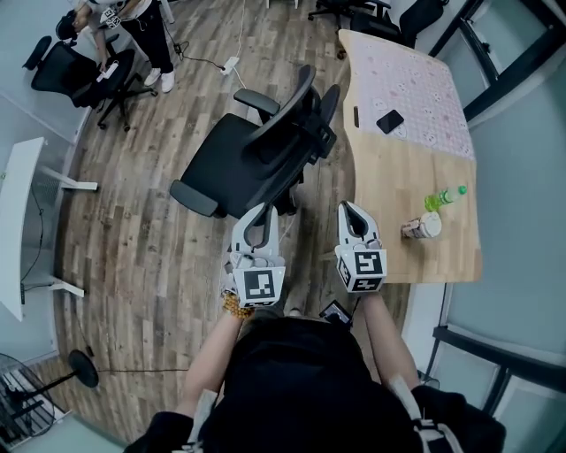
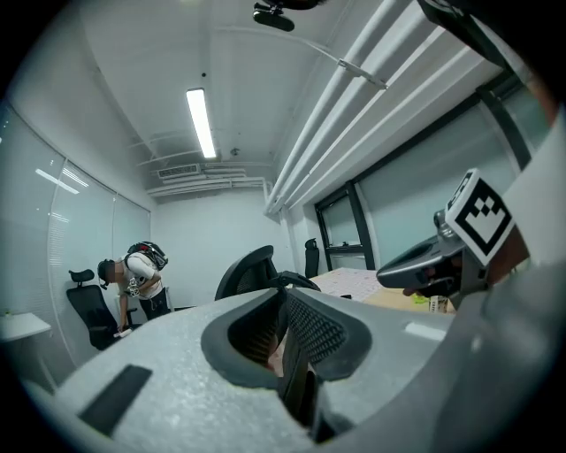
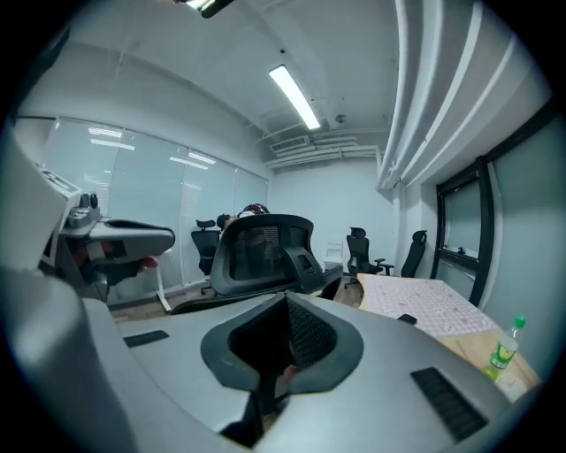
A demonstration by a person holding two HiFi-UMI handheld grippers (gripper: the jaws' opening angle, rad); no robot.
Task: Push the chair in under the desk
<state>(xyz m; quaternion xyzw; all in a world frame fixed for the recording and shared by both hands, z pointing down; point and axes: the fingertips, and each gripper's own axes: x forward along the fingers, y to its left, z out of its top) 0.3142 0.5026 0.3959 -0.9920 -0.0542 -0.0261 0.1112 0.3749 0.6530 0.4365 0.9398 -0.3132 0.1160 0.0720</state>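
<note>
The black office chair (image 1: 256, 150) stands on the wood floor left of the wooden desk (image 1: 398, 190), turned at a slant with its backrest toward the desk's curved edge. Both grippers hover side by side just short of the chair. My left gripper (image 1: 256, 211) is near the seat's corner, its jaws barely parted and empty. My right gripper (image 1: 351, 207) is beside the desk edge, shut and empty. The left gripper view has the chair's backrest (image 2: 248, 270) ahead. In the right gripper view the backrest (image 3: 261, 252) is straight ahead, with the desk (image 3: 424, 296) to its right.
On the desk lie a black phone (image 1: 389, 121), a green bottle (image 1: 444, 196) and a small jar (image 1: 423, 228). A person (image 1: 133, 26) bends over another black chair (image 1: 80, 75) at the far left. A white table (image 1: 22, 212) and a fan base (image 1: 84, 370) stand left.
</note>
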